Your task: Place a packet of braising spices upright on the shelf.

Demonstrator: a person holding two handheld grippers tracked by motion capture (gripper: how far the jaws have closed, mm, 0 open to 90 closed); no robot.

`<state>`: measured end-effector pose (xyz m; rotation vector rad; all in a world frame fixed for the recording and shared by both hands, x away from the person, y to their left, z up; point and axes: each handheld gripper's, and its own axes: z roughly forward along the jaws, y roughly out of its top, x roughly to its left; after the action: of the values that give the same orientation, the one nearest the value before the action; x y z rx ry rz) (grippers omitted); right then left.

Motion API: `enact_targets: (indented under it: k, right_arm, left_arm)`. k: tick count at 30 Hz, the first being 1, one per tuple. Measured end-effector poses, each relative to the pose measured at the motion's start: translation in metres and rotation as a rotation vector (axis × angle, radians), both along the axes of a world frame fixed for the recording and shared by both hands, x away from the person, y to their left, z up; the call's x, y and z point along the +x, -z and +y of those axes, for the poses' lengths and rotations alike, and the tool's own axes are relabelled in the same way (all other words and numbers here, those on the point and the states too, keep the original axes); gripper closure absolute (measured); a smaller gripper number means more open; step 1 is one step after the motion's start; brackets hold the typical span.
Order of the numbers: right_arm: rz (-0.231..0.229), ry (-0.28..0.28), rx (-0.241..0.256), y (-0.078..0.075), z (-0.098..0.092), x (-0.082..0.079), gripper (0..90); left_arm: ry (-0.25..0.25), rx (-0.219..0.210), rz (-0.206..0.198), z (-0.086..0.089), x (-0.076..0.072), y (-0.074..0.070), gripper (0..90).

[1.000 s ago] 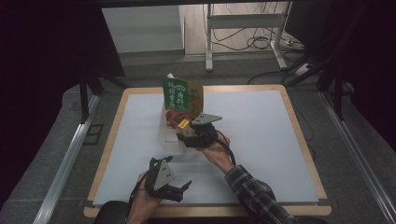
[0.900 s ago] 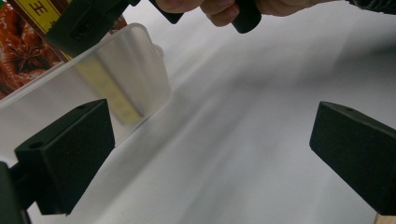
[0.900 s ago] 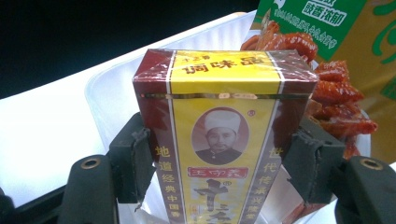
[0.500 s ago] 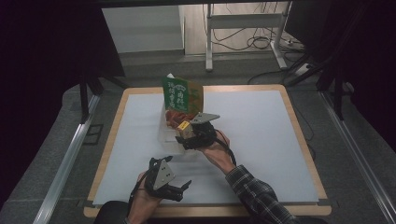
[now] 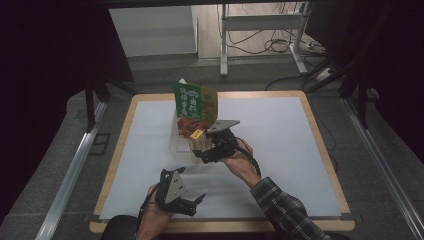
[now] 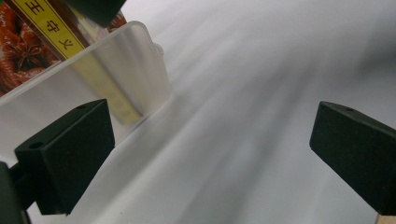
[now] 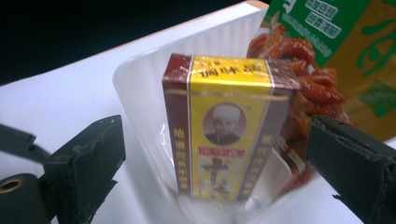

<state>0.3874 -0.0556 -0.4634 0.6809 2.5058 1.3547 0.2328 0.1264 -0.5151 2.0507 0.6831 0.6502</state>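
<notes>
Box [image 7: 227, 128], brown and yellow with a small portrait on its front, stands upright inside a clear plastic tub [image 7: 140, 79] near the middle of the table [image 5: 300, 125]. In the right gripper view the box sits between the two black jaws, which stand apart on either side of it with a gap showing at each side, so the right gripper [image 5: 207, 150] is open and not clamped on the box. Red dried strips [image 7: 299, 79] fill the far part of the tub behind the box, and a green and orange bag [image 5: 195, 102] stands upright just beyond the tub, toward the far edge of the table.

From the high view, the right hand [image 5: 240, 162] reaches forward and to the left from the near right, its plaid sleeve [image 5: 282, 210] angled across the white table surface, with the gripper pointed at the tub's near side. The left hand [image 5: 152, 212] rests low at the near edge of the table, well apart from the tub, holding the left gripper [image 5: 192, 202] with its jaws pointed right. In the left gripper view its two jaws stand wide apart over bare white surface with nothing between them, and a corner of the tub [image 6: 140, 65] with the box's yellow edge shows at the upper left.
</notes>
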Motion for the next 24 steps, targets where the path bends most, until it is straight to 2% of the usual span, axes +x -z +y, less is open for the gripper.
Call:
enact_targets:
  k: [5, 12, 24]
  right_arm:
    - [0.010, 0.001, -0.001, -0.007, -0.013, -0.003, 4.5]
    - [0.009, 0.016, -0.017, -0.012, -0.033, -0.007, 3.9]
    - [0.011, 0.003, -0.053, -0.008, -0.044, -0.014, 2.6]
  left_arm:
    - [-0.001, -0.012, 0.009, 0.000, 0.001, 0.001, 0.0]
    - [0.003, -0.006, 0.013, 0.000, 0.001, 0.001, 0.0]
    - [0.001, -0.013, 0.017, 0.000, 0.002, 0.001, 0.0]
